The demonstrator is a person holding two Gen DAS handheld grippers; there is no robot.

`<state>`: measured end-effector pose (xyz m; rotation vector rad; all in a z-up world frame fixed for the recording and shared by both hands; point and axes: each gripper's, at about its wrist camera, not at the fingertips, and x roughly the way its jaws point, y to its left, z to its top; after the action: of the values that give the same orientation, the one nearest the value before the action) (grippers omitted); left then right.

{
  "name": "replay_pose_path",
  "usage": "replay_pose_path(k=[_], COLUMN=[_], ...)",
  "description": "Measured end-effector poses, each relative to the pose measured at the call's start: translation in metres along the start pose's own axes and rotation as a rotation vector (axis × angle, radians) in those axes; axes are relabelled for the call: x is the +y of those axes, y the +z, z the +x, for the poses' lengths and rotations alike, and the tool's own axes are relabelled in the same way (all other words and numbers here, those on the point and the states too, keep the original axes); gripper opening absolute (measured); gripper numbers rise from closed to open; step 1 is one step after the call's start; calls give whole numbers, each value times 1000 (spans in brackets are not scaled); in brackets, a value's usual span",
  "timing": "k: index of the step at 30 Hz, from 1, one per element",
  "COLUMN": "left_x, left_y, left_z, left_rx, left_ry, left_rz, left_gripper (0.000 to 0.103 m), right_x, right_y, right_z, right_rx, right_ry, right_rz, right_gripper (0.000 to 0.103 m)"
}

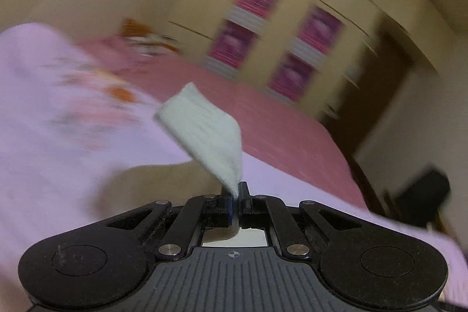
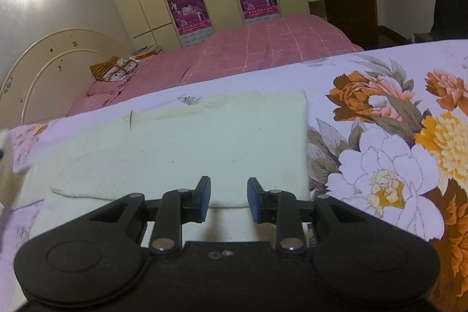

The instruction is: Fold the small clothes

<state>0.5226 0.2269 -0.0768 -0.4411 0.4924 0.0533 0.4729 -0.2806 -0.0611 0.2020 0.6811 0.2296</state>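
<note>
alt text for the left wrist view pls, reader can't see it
The left gripper has its jaws shut on a corner of a pale ribbed cloth, lifted and angling up to the left. Behind it, motion-blurred, lie a lilac floral sheet, a pink bedspread and a cream wardrobe with magenta posters.

— What is found ahead of the right gripper (image 2: 228,202)?
— The folded pale cloth (image 2: 187,148) is met directly beyond its spread fingers; bare floral sheet (image 2: 389,142) is left to the right.
— And the left gripper (image 1: 236,195)?
— Its view is blocked by a pinched white cloth corner (image 1: 204,130).
</note>
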Motion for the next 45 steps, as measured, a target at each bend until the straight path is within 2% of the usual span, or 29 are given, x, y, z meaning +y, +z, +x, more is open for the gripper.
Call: replay_pose_path(k=[6,13,15,18,21,25,26,27,29,32,36,39,41,42,43,44,45], left_x=[-101,-175,-203,-219,-236,-244,-242,-240,-227,-197,-136,-91,-70,-63,-62,-63,-64], left_y=[-34,-67,-84,-93,-100,-104,-104,-104,-103,-97,-95,-96,-95,-93,-90,-87,-85], left_z=[48,73,57,56,50,44,39,30,13,-17,-52,-62,-58,-58,-56,-52,-50], left_rx=[102,206,229,279,280,290,289,278,217,169,139,171,202,201,202,209,210], left_ry=[-94,-102,-95,-100,-92,-137,-155,-184,-177,-105,59,171,189,177,170,166,165], left_rz=[161,341,382,444,523,554,552,542,521,445,340,244,173,147,138,141,147], left_gripper=[3,3,3,3,3,4,17,41,54,54,54,54,54,54,54,54,54], right_x=[-8,-31,-35,-37,-34,-24,-22,-20,-15,-11,-8,0,12,18,26,34,41], right_y=[3,3,2,1,2,4,4,5,8,11,10,9,8,9,11,13,16], right_z=[-7,-13,-13,-11,-9,-6,-5,-4,-2,4,26,49,63,68,71,75,78], right_rx=[-19,-18,-13,-5,-1,1,1,2,0,6,56,105,127,123,118,121,131], right_ry=[3,-2,4,17,36,64,73,82,105,160,231,266,252,239,228,217,212], right_rz=[24,98,115,127,133,128,128,130,141,178,262,313,293,268,239,203,176], right_gripper=[28,29,30,33,38,41,42,42,43,47,48,48,45,43,34,18,11])
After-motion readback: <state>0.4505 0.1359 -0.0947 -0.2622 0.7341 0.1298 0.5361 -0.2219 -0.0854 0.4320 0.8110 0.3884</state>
